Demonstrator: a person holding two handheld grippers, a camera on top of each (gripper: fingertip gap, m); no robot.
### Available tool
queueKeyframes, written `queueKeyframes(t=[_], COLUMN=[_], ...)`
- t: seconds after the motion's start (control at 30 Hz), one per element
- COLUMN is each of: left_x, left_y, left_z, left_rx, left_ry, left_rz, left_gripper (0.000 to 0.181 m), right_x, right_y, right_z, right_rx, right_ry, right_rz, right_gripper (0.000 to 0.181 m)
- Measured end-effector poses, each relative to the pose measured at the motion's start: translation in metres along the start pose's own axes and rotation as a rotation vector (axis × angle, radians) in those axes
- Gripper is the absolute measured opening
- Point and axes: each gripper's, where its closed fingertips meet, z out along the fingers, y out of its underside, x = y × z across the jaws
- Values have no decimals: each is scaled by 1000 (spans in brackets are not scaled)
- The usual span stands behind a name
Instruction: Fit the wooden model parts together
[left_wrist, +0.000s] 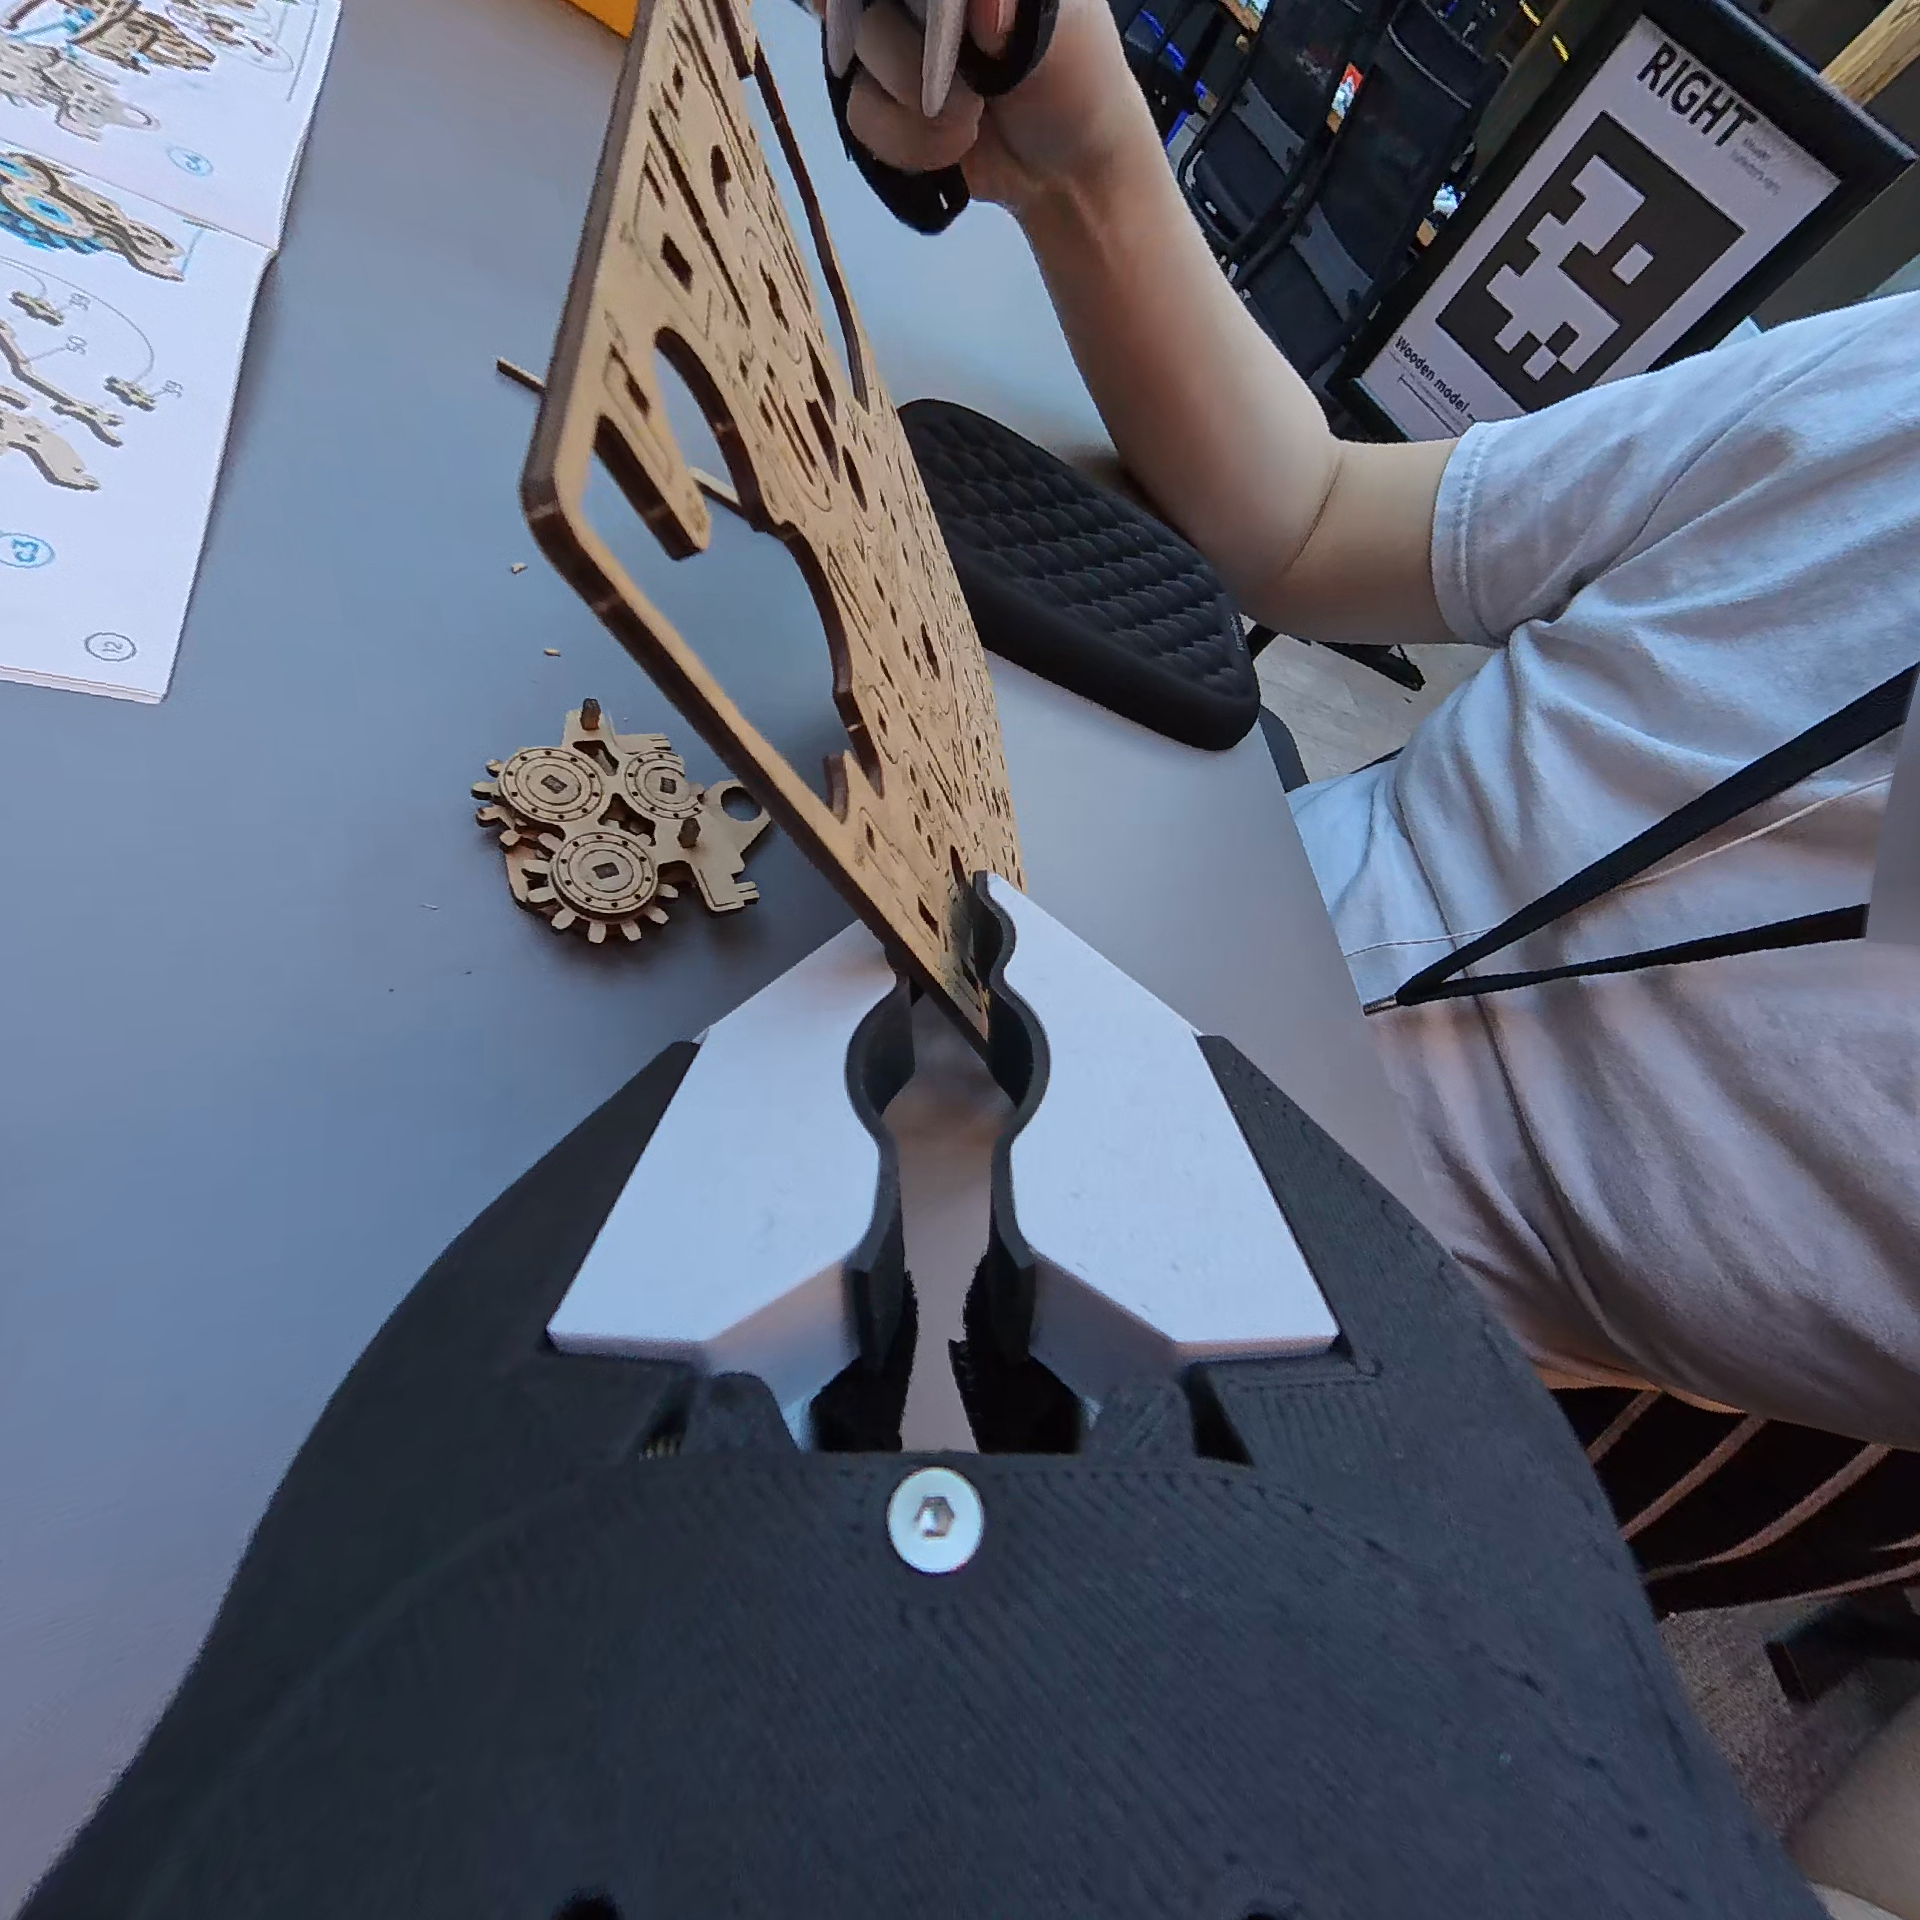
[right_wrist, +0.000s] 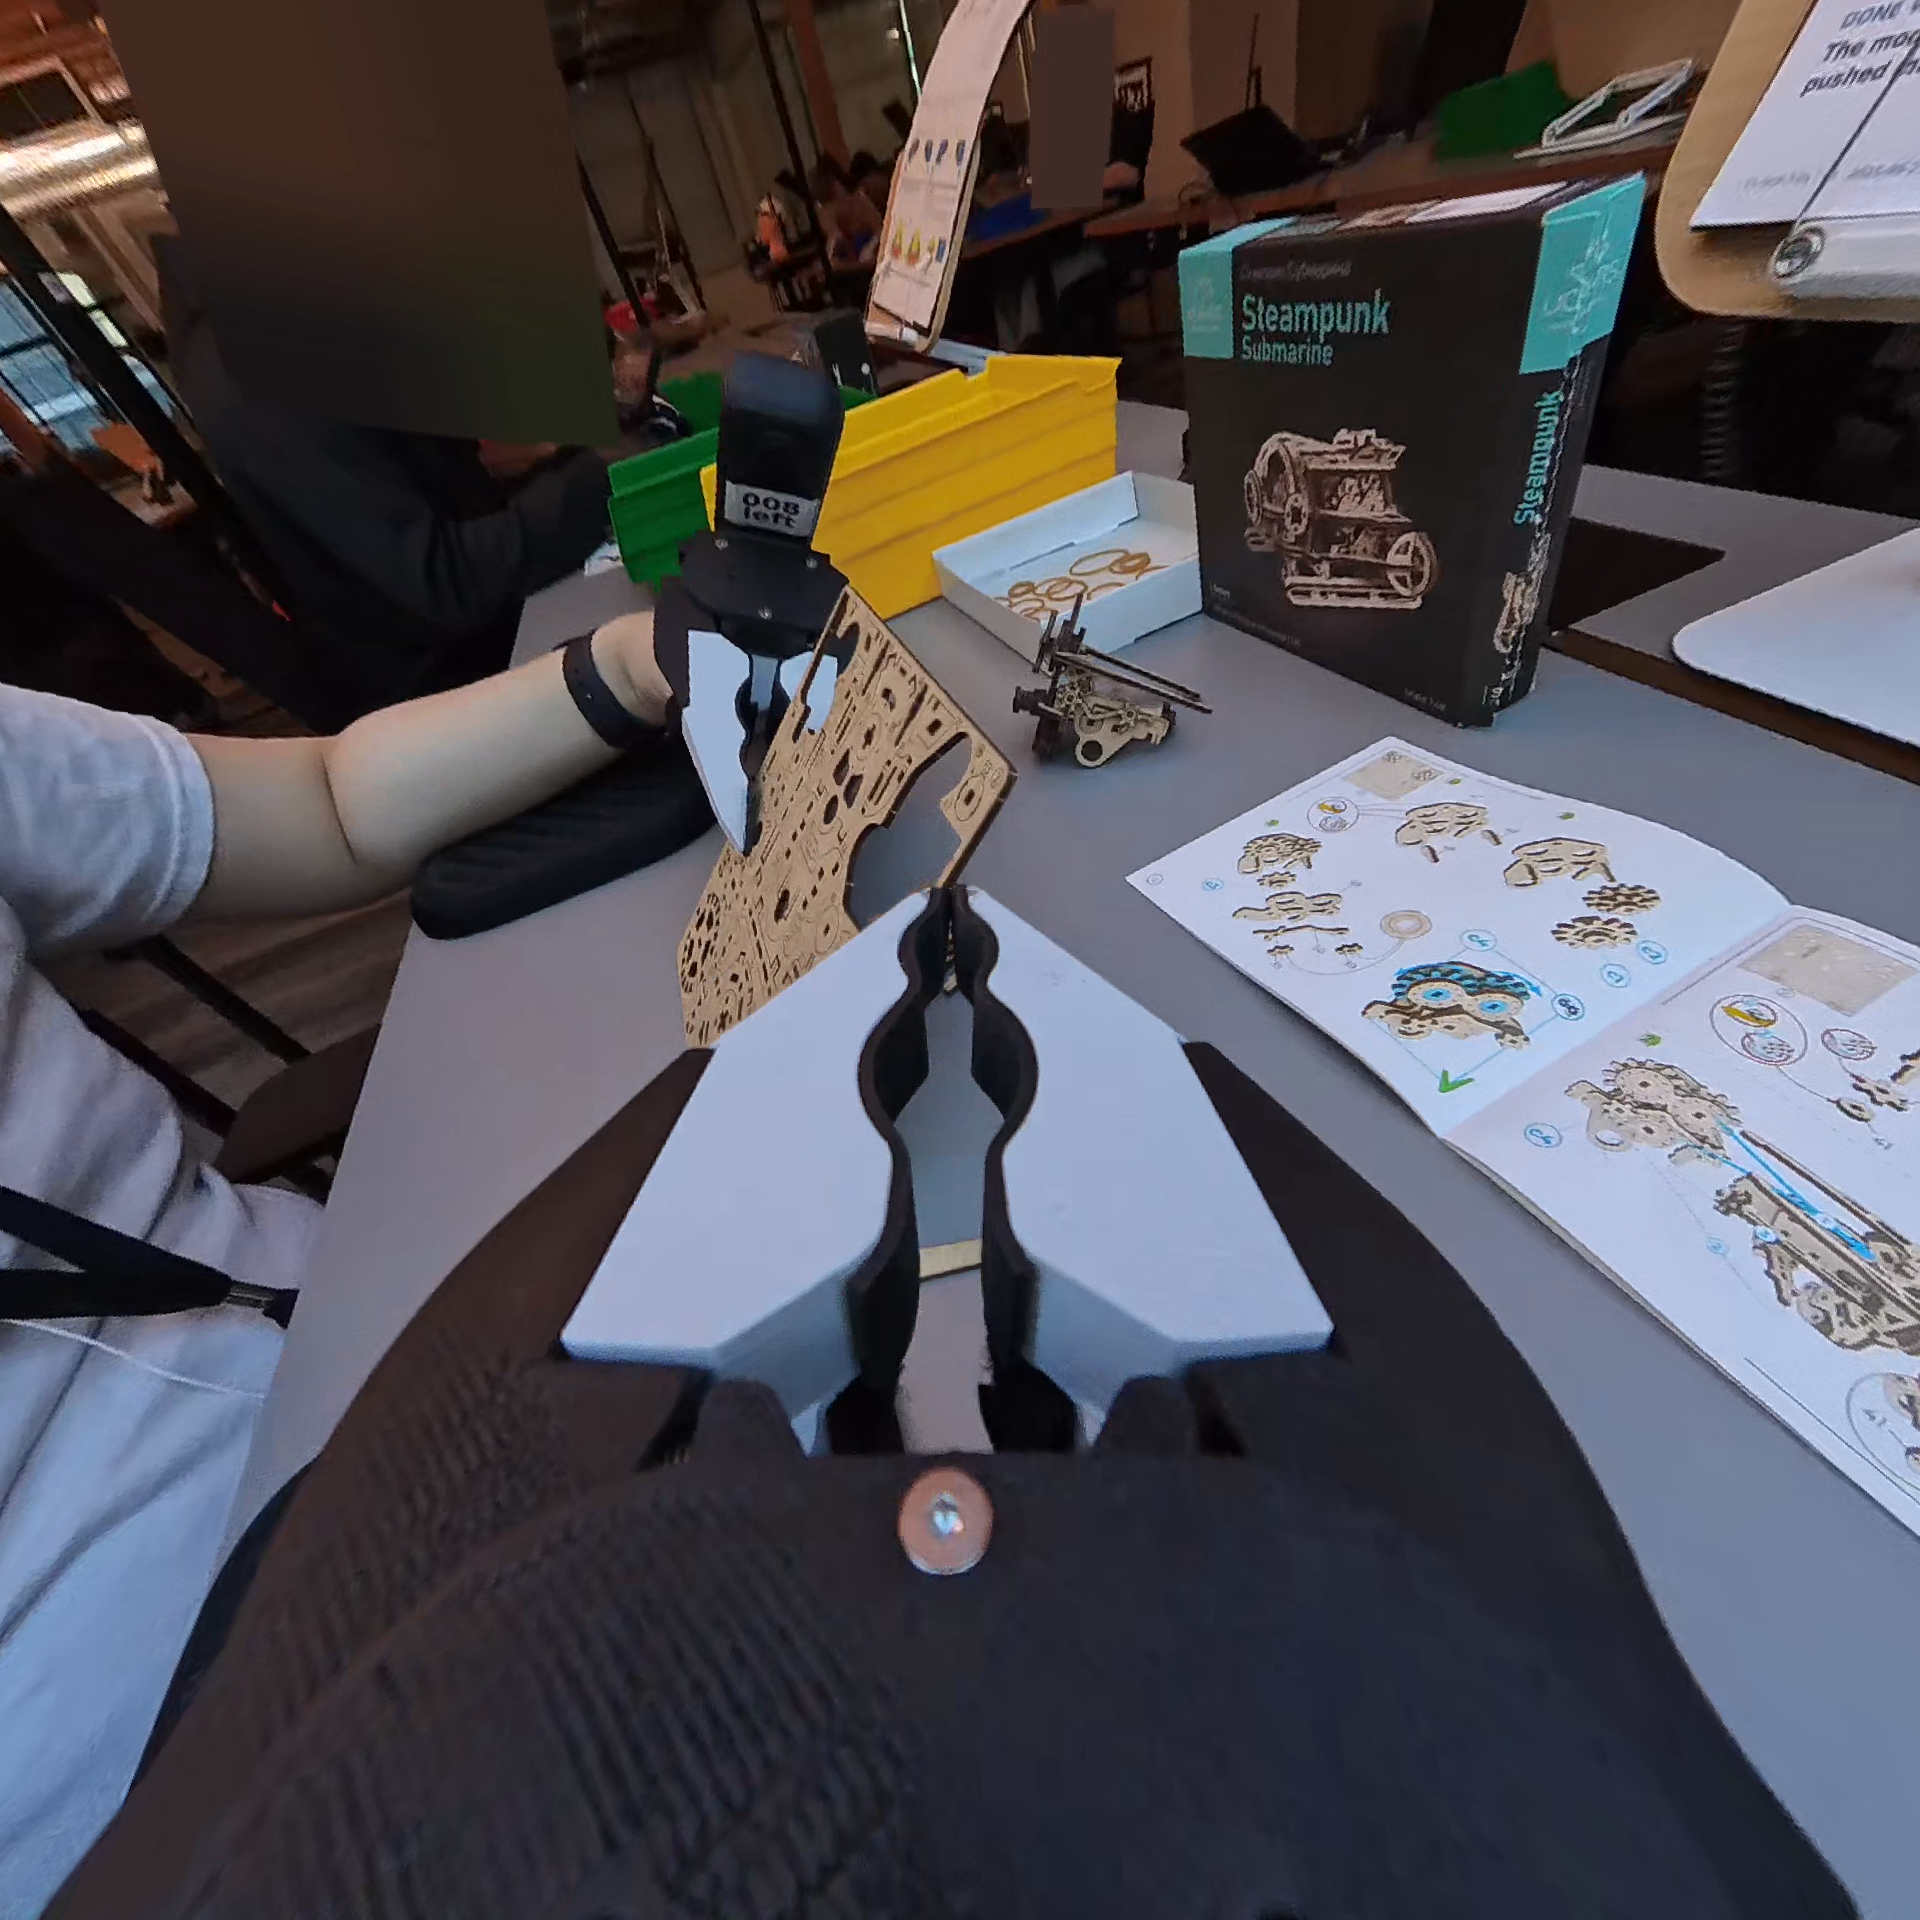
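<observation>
One wooden parts sheet (left_wrist: 727, 312) noted: thin tan board with dark burnt edges, densely laser-cut with small outlines, several openings already punched out, including one large curved gap by a corner. Held tilted on edge above the grey table (left_wrist: 208, 1039), clear of the surface in the left wrist view.

Left gripper (left_wrist: 951, 956): fingers drawn narrow and clamped on one corner of the sheet, black pads pressed on both faces. Right gripper (right_wrist: 948, 914): tips likewise almost together and pinched on the opposite edge of the sheet; a sliver of wood visible between the fingers lower down.

Count, left to right in the right wrist view:
- one black cushion pad (right_wrist: 561, 852), left of the sheet, under the person's forearm;
- one green bin (right_wrist: 655, 509) and one yellow bin (right_wrist: 966, 457), behind the sheet;
- one white tray (right_wrist: 1132, 499) of loose rings, behind and right of the sheet;
- one small part-built assembly with dark rods (right_wrist: 1101, 696), just right of the sheet;
- one dark kit box (right_wrist: 1392, 447), upright, farther right;
- one open instruction booklet (right_wrist: 1558, 1039), right of the sheet.

Left wrist view only: one flat cluster of three meshed gears (left_wrist: 613, 821), lying on the table beneath the sheet.
</observation>
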Motion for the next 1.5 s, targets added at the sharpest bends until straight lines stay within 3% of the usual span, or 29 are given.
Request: queueKeyframes(t=[0.07, 0.1, 0.17, 0.23, 0.3, 0.43, 0.53, 0.67, 0.73, 0.93, 1.03, 1.13, 1.23, 1.33, 1.5], left_x=[0, 0, 0, 1, 1, 2, 1, 1, 1, 8, 15, 25, 25, 14, 9], left_y=[0, 0, 0, 0, 0, 0, 0, 0, 0, 0, 0, -10, -10, -9, -20], left_z=[0, 0, 0, 0, -1, -1, -2, -2, -2, -4, -1, 7, 23, 31, 30], left_rx=[-1, -1, -2, -2, -4, -8, -8, -10, -10, -11, -8, 39, 18, 8, 53], left_ry=[-1, -3, -4, -5, -5, -10, -12, -14, -12, 24, 61, 112, 120, 48, 1], left_rz=[2, 5, 10, 17, 20, 27, 27, 17, 17, 27, 34, 6, -50, -72, -87], left_gripper=[5, 4, 4, 4, 4, 4, 4, 4, 4, 3, 25, 34, 26, 2, 1], right_x=[-1, -2, -4, -6, -8, -23, -40, -47, -47, -58, -62, -64, -67, -67, -61], right_y=[10, 17, 32, 34, 37, 52, 53, 66, 71, 67, 66, 61, 60, 59, 54], right_z=[6, 8, 11, 16, 25, 45, 55, 67, 71, 71, 73, 76, 80, 79, 78], right_rx=[-50, -89, -172, -162, -144, -180, -182, -256, -274, -258, -254, -218, -204, -194, -174], right_ry=[-7, -11, -29, -51, -91, -196, -272, -246, -223, -308, -321, -316, -327, -345, -299], right_rz=[-4, -19, -23, 11, 124, 275, 339, 314, 294, 343, 325, 280, 266, 277, 281], right_gripper=[10, 0, 0, 0, 28, 40, 36, 30, 16, 2, 1, 1, 1, 2, 2])
